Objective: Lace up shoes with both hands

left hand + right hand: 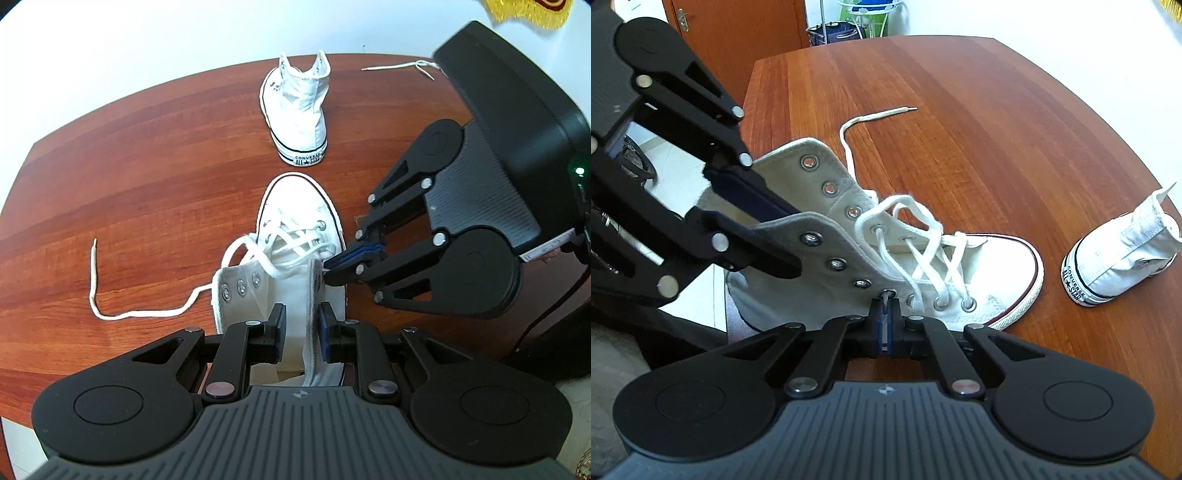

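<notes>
A white high-top shoe point(295, 206) point(997, 273) stands on the wooden table point(147, 147), its lower eyelets laced. My left gripper point(301, 328) point(798, 240) is shut on the shoe's right eyelet flap near the collar, one finger inside and one outside. My right gripper point(886, 317) point(330, 267) is shut on the lace tip, which sits at an eyelet point(887, 294) on that flap. The lace's other end point(94, 280) point(849, 125) trails loose across the table.
A second white high-top point(299, 107) point(1123, 251) without laces stands beyond the toe. A spare lace point(399, 66) lies at the far edge. The table's edge point(750, 96) drops to a tiled floor, with a door point(738, 26) and a wire stand point(860, 18) behind.
</notes>
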{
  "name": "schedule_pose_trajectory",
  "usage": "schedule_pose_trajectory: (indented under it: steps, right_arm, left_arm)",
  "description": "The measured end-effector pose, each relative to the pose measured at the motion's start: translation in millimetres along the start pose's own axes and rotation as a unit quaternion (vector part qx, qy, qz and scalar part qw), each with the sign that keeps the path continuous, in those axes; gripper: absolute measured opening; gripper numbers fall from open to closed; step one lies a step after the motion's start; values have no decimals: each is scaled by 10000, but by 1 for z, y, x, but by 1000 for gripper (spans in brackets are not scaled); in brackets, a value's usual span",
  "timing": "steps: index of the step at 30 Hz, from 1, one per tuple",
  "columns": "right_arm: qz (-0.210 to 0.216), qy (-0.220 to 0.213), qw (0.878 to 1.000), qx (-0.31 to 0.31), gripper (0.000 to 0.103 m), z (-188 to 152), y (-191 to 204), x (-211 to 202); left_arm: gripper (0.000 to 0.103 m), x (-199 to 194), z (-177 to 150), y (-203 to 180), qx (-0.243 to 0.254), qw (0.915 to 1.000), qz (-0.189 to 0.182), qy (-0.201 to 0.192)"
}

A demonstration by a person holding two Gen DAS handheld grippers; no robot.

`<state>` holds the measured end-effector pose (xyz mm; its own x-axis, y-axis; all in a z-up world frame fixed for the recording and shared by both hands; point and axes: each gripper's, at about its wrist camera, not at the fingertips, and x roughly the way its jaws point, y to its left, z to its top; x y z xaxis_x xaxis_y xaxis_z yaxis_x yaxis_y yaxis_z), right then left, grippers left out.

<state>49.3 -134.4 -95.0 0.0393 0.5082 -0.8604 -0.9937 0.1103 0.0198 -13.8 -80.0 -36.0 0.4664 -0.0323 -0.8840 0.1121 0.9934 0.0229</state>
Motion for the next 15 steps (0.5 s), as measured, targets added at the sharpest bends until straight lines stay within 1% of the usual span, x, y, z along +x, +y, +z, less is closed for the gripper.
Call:
schedule_pose_trajectory:
  steps: [6,9,15]
  right_arm:
    - [-30,104,9999,35,2,-2,2,-3]
    - [-131,160,9996,179,2,-10,2,-9]
    - [-351,349,9963,700,2,-33,-1,-20]
  left_arm:
    - [21,1,-1,5,65,10000,-53,-13]
    - [21,3,-2,9,96,9999,-90,-21]
    - [21,4,-3,14,157,9997,-198,-26]
